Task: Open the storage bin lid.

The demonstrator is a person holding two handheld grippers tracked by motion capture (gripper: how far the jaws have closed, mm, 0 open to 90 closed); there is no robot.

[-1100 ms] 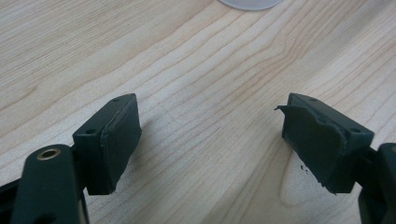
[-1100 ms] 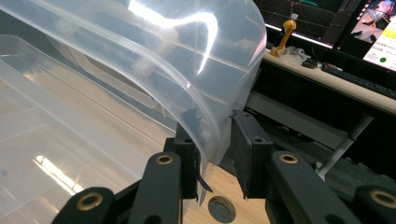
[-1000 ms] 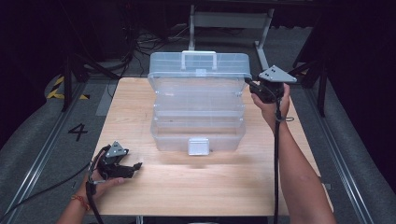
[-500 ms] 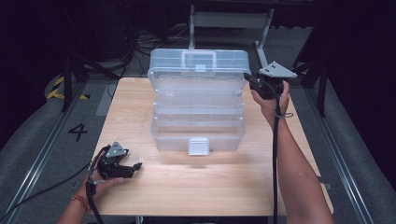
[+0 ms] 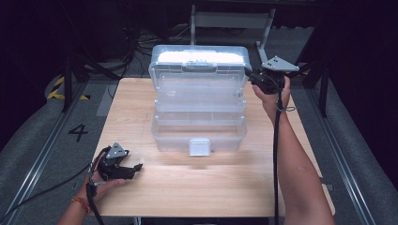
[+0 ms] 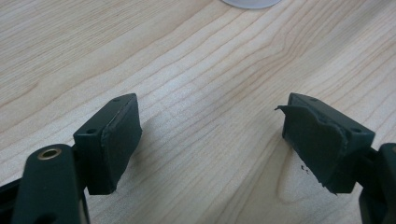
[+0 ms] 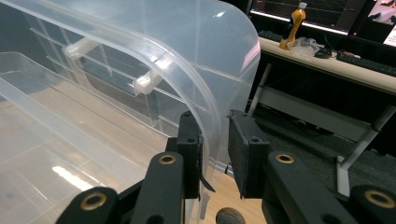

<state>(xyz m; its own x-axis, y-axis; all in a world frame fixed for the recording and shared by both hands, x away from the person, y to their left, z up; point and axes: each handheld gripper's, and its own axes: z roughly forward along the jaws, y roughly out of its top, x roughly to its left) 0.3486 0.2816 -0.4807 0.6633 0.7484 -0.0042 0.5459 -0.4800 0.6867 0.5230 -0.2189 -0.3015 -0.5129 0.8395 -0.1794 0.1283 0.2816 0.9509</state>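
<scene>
The table carries a clear plastic box at its centre toward twelve o'clock, with the lid raised at the far side and stepped trays below it. A white latch sits on the box front at six o'clock. Dark floor, cables and a metal frame lie beyond the table; the tray contents are too faint to make out. The right gripper, at two o'clock on an outstretched forearm, has its jaws narrowly closed on the lid's edge, as the right gripper view shows. The left gripper rests at seven o'clock on the table, jaws wide and holding nothing.
</scene>
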